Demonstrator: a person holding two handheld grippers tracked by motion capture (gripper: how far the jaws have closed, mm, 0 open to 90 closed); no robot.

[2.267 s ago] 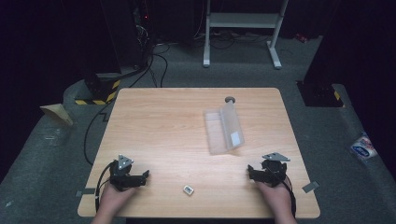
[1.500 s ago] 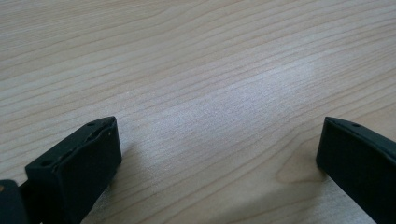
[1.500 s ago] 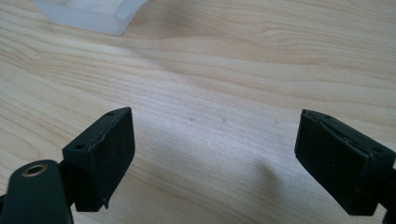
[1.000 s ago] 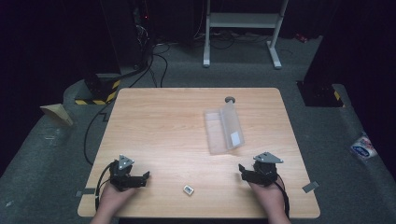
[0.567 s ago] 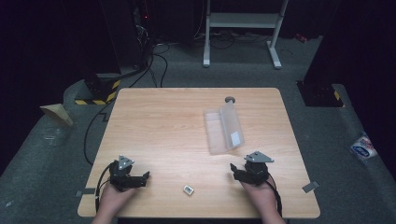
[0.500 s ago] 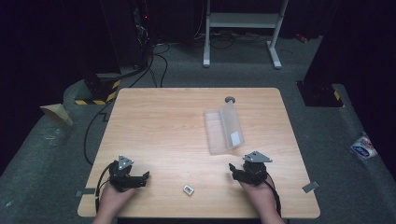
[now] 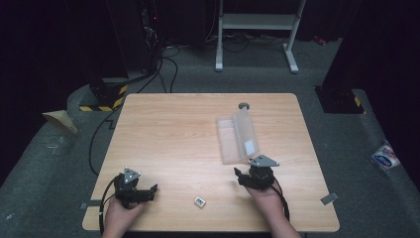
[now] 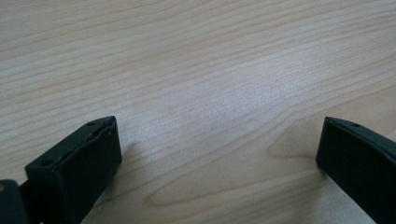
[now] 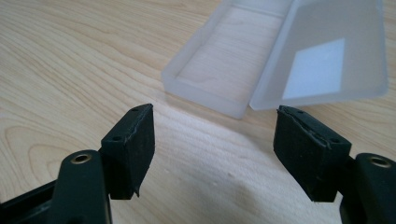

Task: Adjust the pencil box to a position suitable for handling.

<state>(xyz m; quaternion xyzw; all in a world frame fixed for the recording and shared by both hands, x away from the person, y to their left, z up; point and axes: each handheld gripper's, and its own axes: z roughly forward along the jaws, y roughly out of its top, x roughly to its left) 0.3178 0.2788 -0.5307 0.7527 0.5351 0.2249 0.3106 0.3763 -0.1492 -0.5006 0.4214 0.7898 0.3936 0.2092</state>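
Since the earlier frames the right hand-held gripper (image 7: 243, 174) has shifted leftward and forward along the near edge of the bench (image 7: 168, 134), from near the right corner to a spot just short of the clear plastic box (image 7: 236, 139); the left hand-held gripper (image 7: 148, 190) has not moved from its place at the near left. Box: translucent, hinged, lying open on the right half of the bench, its lid (image 9: 327, 51) tilted up beside the shallow tray (image 9: 224, 60), a white label (image 9: 314, 69) on the lid. In the right gripper view the jaws stand wide apart with nothing between them, aimed at the near end of the box, close to it but not touching. In the left gripper view the jaws are likewise spread, bare wood grain between them, resting low over the bench. A small white-and-dark item (image 7: 199, 202), too small to identify, lies near the front edge between the two hands, apart from both. A small dark round object (image 7: 243, 105) sits just beyond the far end of the box. Progress, as judged: early stage. The approach to the box is nearly complete; no grasp made, box not yet closed or lifted, small item untouched. Remaining: close the last gap, take hold of the lid or tray, and carry out whatever handling follows.
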